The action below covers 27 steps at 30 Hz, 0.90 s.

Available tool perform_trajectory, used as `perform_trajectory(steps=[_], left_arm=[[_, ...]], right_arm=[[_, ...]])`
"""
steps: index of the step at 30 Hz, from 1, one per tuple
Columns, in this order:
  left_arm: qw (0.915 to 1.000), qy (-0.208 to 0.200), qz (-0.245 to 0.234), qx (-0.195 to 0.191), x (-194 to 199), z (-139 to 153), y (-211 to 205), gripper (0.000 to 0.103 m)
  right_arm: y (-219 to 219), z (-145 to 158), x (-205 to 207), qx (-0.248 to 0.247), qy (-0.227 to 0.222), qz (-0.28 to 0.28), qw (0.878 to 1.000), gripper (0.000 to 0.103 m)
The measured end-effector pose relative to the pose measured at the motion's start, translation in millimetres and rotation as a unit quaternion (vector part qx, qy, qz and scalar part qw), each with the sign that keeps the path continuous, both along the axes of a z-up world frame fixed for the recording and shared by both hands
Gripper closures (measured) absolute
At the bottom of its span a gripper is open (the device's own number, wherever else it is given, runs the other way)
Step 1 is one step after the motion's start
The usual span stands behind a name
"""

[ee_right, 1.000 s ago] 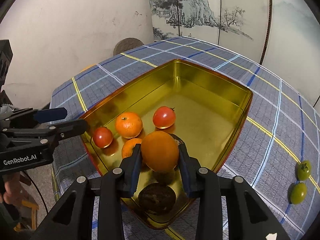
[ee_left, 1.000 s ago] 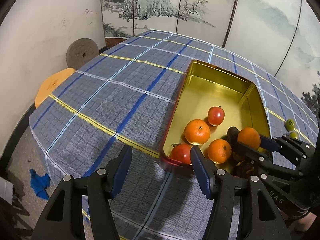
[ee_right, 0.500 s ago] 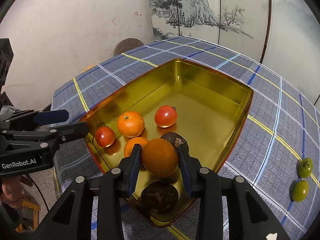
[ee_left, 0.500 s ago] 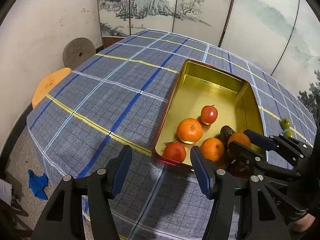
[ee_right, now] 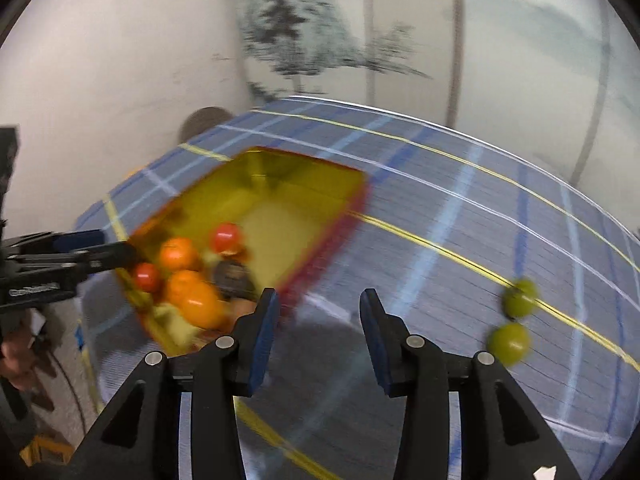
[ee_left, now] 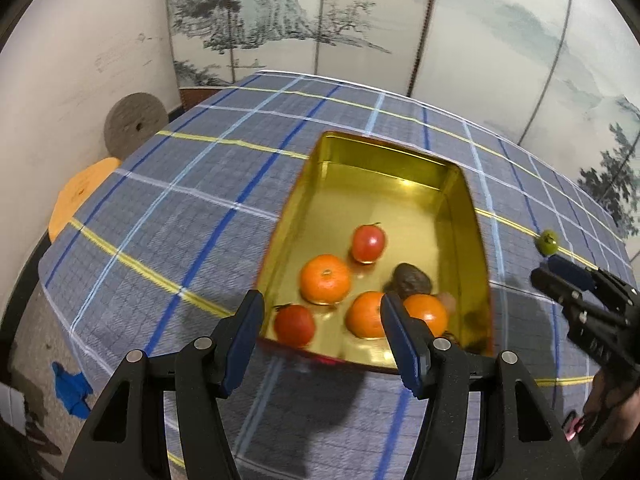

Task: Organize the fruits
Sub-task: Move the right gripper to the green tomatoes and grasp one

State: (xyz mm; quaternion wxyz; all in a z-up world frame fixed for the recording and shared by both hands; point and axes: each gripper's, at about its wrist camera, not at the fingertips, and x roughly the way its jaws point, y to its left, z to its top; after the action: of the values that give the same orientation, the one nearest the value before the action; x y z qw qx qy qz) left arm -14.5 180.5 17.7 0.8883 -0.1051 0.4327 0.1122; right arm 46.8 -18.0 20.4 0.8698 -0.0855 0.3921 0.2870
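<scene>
Left wrist view: my left hand-held gripper hangs released, its blue-padded jaws parted with nothing between them, over the near end of the gold rectangular metal tin that sits on the blue checked cloth of the worktop. Just beyond its fingertips, inside the tin, lie three orange mandarins: one toward the middle, one close to my right-hand finger and one partly behind that finger. Two red tomatoes are there too, one right at the near wall and one further in, and a dark brown wrinkled fruit lies between the far tomato and the mandarins. Off to the right of this gripper, outside the tin, a small green fruit rests on the cloth, just beyond the tip of my right hand-held gripper.

Right wrist view is blurred. My right hand-held gripper has just been opening; its jaws are apart and empty above bare cloth, beside the tin's red outer wall. The tin and its fruit lie to the left of it, and two green fruits lie close together on the cloth well to its right. My left hand-held gripper reaches in from the left edge at the tin's corner.
</scene>
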Motion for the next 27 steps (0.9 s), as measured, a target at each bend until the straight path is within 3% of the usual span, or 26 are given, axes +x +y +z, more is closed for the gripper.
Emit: perform_trajectory(steps=[9, 27], left_arm=[[0.9994, 0.006, -0.032, 0.006, 17.0, -1.3, -28.0, 0.042], [0.9956, 0.016, -0.090, 0.018, 50.5, -2.8, -84.0, 0.042]], right_arm=[[-82.4, -16.8, 27.0, -0.038, 0.003, -0.098, 0.995, 0.061], [-94.5, -56.7, 57.5, -0.051, 0.033, -0.111, 0.992, 0.059]])
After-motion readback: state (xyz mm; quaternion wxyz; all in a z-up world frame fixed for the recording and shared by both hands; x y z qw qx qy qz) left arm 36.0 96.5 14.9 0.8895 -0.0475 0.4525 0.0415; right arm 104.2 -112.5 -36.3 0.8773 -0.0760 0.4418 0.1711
